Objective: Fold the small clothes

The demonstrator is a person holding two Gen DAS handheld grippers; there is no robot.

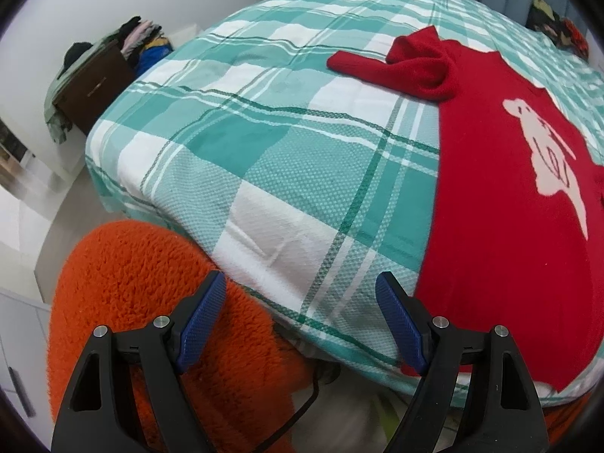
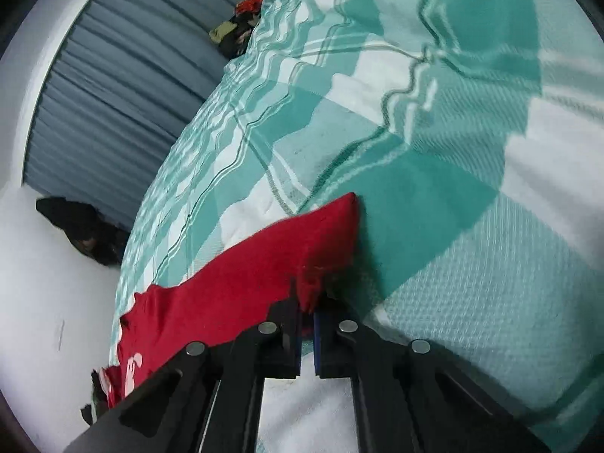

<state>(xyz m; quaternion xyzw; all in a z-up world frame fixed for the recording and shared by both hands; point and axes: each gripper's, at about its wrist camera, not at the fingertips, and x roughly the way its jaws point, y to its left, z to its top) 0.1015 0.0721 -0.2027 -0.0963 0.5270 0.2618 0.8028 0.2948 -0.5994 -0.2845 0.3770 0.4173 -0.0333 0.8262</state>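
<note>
A small red sweater [image 1: 502, 204] with a pale animal print lies flat on the green-and-white checked bedspread [image 1: 264, 143], its left sleeve folded across near the far end. My left gripper [image 1: 302, 302] is open and empty, hovering over the bed's near edge just left of the sweater's hem. In the right wrist view my right gripper [image 2: 307, 302] is shut on a corner of the red sweater [image 2: 241, 287] and holds it just above the bedspread [image 2: 434, 151].
An orange fleecy sleeve [image 1: 143, 302] fills the lower left below the left gripper. A brown cabinet [image 1: 94, 87] piled with clothes stands beyond the bed's left side. Dark clothes [image 1: 555, 26] lie at the bed's far end by the blue-grey padded headboard [image 2: 113, 94].
</note>
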